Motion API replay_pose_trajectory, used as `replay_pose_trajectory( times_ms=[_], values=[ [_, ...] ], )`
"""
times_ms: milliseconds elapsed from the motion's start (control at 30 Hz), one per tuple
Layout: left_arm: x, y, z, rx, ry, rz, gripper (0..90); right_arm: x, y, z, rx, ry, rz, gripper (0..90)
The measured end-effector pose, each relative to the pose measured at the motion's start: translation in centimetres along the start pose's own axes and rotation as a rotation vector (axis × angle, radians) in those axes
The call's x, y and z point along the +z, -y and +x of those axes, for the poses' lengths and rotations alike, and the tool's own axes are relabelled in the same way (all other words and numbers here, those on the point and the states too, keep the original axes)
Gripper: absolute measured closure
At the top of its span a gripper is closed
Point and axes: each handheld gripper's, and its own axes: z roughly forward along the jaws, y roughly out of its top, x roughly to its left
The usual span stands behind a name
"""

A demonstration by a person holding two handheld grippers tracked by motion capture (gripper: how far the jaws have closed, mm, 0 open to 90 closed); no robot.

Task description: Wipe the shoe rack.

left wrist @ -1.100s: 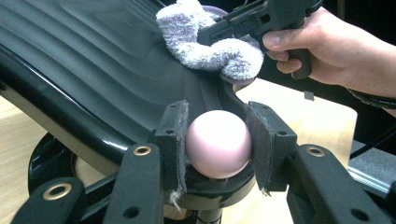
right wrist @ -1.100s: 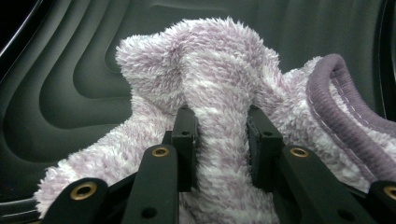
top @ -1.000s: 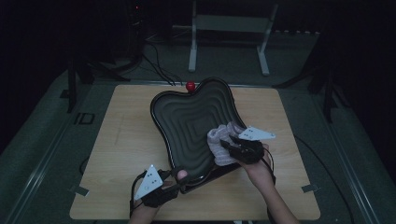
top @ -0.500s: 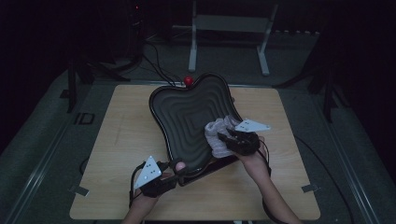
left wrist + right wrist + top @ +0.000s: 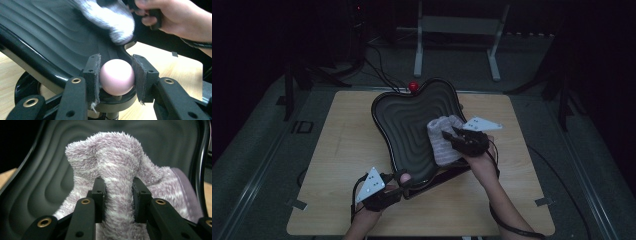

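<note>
A black tray with wavy ridges, shaped like an apple, stands tilted on the wooden table. A pink ball sits at its near end, and my left gripper is shut on that ball. My right gripper is shut on a fluffy purple-and-white cloth, which lies against the tray's ridged face. From above, the right gripper and the cloth are at the tray's right side. The left gripper view has the cloth and the other hand beyond the ball.
A small red ball tops the tray's far end. A black base shows under the tray's near edge. The wooden table has bare room left of the tray. A metal frame and cables lie on the floor behind.
My right gripper has carried the cloth a little farther up the tray's face. The left gripper has kept its hold on the pink ball and stayed in place.
</note>
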Motion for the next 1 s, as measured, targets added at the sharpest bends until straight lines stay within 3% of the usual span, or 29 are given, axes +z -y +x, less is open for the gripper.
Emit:
replay_pose_trajectory(
  times_ms=[167,433,567,600,767,1000],
  values=[
    [0.0,0.0,0.0,0.004,0.0,0.003,60.5,1.9,-3.4,-0.2,0.002,-0.013,-0.021,68.5],
    [0.0,-0.1,0.0,0.007,0.003,0.007,60.4,5.0,-6.8,0.0,-0.034,-0.011,-0.005,68.3],
    [0.0,-0.1,0.1,0.009,0.003,0.008,60.5,6.1,-7.7,-0.3,-0.013,-0.007,0.006,68.1],
    [0.0,-0.1,0.1,0.008,0.004,0.008,60.4,7.2,-8.3,-0.7,0.009,-0.003,0.017,67.9],
    [0.0,-0.1,0.1,0.007,0.006,0.007,60.5,8.6,-8.2,-1.0,0.005,0.007,0.072,67.3],
    [0.0,0.0,0.0,0.012,-0.002,0.001,60.5,8.1,-7.2,-0.7,0.025,0.014,0.072,68.2]
  ],
)
